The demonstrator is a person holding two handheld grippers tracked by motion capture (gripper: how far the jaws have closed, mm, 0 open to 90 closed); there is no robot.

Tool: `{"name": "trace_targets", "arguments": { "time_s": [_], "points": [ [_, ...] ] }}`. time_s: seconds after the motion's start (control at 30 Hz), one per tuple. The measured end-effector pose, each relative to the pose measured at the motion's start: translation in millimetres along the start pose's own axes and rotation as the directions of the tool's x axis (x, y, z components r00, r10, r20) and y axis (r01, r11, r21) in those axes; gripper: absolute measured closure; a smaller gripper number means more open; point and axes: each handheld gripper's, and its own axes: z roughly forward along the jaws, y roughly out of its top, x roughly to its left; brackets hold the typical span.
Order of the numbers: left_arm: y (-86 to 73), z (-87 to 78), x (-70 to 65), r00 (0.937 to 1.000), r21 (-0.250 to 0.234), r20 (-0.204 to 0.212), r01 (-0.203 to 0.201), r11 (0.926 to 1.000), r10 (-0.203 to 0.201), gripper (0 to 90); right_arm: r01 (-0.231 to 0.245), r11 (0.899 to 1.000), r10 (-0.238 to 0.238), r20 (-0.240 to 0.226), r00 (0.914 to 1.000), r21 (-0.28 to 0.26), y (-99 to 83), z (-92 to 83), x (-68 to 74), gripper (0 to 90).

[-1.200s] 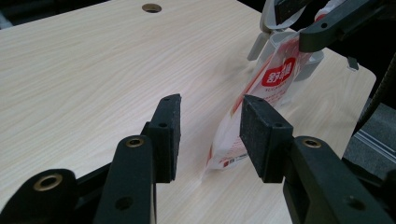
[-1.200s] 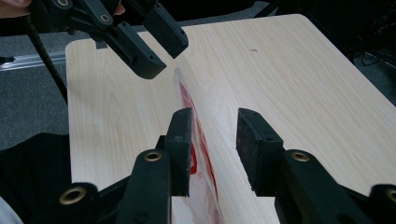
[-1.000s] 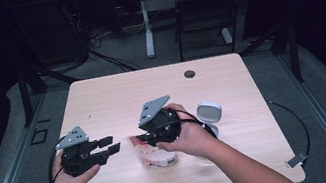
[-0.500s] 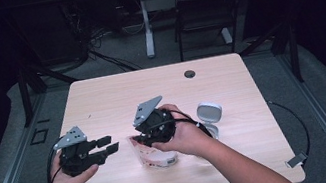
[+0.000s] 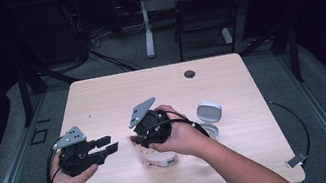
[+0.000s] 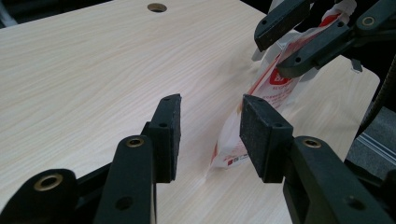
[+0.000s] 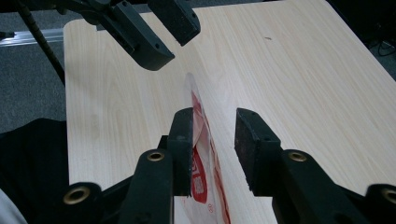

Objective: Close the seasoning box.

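As seen from the high view, a person sits at a pale wooden table [image 5: 103,107] holding 2 grippers. The left gripper [image 5: 108,148] hovers near the table's front left, its jaws apart and grasping nothing. Just beside it, the right gripper [image 5: 135,141] points down over a white and red plastic pouch [image 5: 158,159] standing on the table. A small grey and white lidded case [image 5: 208,116] sits open to the right of that hand.

In the left gripper view, the 2 black jaws stand released, with bare wood between them. The pouch [image 6: 261,107] rises just beyond the right-hand jaw, and the other gripper [image 6: 299,42] straddles its top edge.

In the right gripper view, the pouch [image 7: 203,154] stands edge-on between the 2 jaws. It lies against the left-hand pad, while a gap separates it from the right-hand pad, so the jaws are not clenched on it. They have just been closing slightly.
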Motion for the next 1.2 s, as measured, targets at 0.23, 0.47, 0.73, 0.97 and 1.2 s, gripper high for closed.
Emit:
{"name": "trace_targets", "arguments": {
  "time_s": [0.23, 0.47, 0.73, 0.97, 1.2],
  "points": [
    [-0.6, -0.1, 1.1, 1.0000, -0.001, -0.001, 0.004, 1.0000, -0.004, 58.6, 0.006, 1.000, -0.006, -0.010, 0.9999, 0.030, 1.1, 2.8, -0.3, 68.1],
    [-0.7, -1.2, 2.2, 1.0000, 0.001, -0.003, 0.002, 1.0000, -0.002, 58.6, 0.011, 0.998, -0.010, -0.020, 0.9998, 0.066, 1.5, 8.2, -0.1, 68.1],
    [-1.5, -1.6, 3.8, 1.0000, 0.001, -0.005, 0.007, 1.0000, -0.007, 58.6, 0.023, 0.995, -0.020, -0.034, 0.9992, 0.096, 1.3, 12.2, 0.1, 68.9],
    [-1.7, -1.9, 3.6, 0.9999, 0.000, -0.005, 0.012, 0.9999, -0.012, 58.7, 0.035, 0.993, -0.030, -0.046, 0.9985, 0.117, 0.8, 14.6, 0.8, 71.2],
    [-1.9, -1.3, 4.3, 1.0000, 0.005, -0.005, 0.007, 1.0000, -0.007, 58.6, 0.034, 0.992, -0.028, -0.053, 0.9982, 0.122, 0.4, 14.8, -0.2, 72.1]
  ]
}}
